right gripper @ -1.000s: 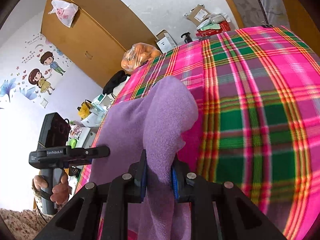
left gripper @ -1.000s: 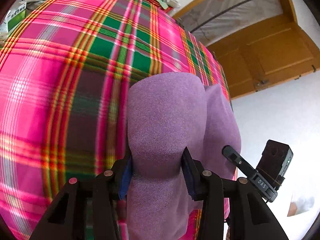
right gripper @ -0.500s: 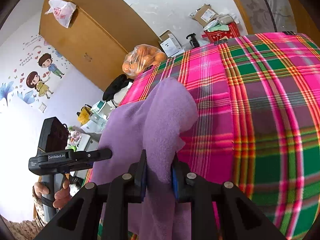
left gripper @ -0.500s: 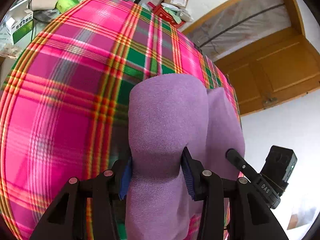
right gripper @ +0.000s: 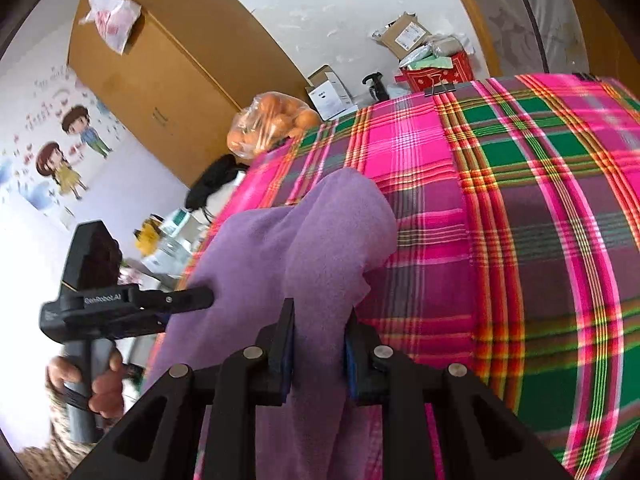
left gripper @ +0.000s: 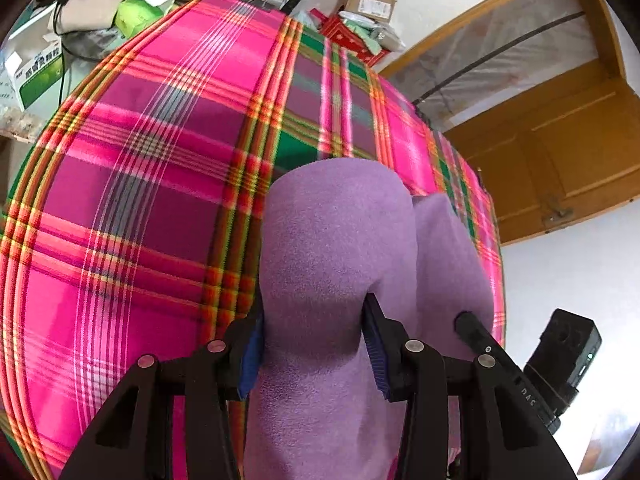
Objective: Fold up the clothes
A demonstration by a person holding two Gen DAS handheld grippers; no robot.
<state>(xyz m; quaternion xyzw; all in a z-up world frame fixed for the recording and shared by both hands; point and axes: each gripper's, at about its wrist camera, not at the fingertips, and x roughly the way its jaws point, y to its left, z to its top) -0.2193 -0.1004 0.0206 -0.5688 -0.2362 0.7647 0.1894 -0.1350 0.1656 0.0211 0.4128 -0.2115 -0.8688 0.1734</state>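
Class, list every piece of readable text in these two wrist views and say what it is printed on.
"GenRobot.AI": on the left gripper body, right wrist view.
"DAS": on the right gripper body, left wrist view.
Green-and-white box: characters too blurred to read.
Cardboard box label: too small.
Wall sticker lettering: blurred.

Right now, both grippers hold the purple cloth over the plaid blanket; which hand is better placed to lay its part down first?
Probably neither: left gripper and right gripper both clamp bunches of the purple fleece cloth side by side above the plaid blanket. Lower together.
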